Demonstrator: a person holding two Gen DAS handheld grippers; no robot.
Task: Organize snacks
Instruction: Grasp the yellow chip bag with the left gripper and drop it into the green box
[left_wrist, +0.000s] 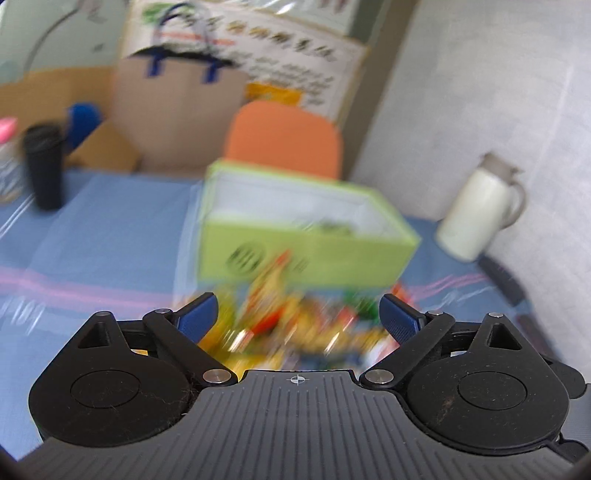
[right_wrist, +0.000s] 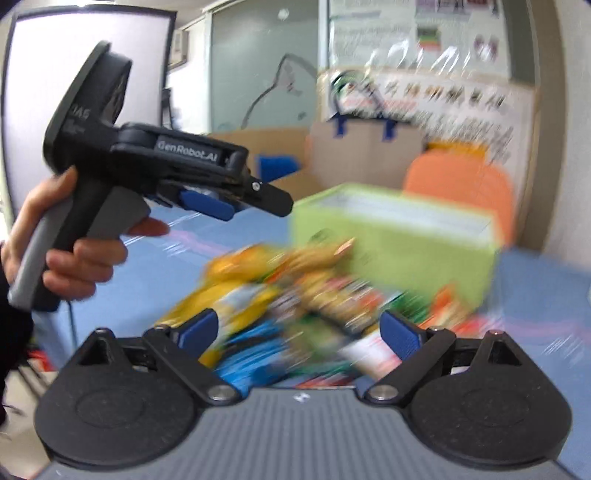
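Observation:
A pile of colourful snack packets (left_wrist: 295, 325) lies on the blue tablecloth in front of an open lime-green box (left_wrist: 295, 236). Both views are blurred by motion. My left gripper (left_wrist: 299, 317) is open and empty, above the near side of the pile. My right gripper (right_wrist: 299, 332) is open and empty, over the pile (right_wrist: 295, 295), with the green box (right_wrist: 399, 236) behind it. The left gripper (right_wrist: 255, 201) also shows in the right wrist view, held in a hand at the left above the table.
A cream jug (left_wrist: 480, 214) stands at the right by the wall. A black tumbler (left_wrist: 44, 170) and a pink-capped bottle (left_wrist: 7, 158) stand at the left. A brown paper bag (left_wrist: 177, 110), an orange chair (left_wrist: 284, 136) and cardboard boxes lie behind the table.

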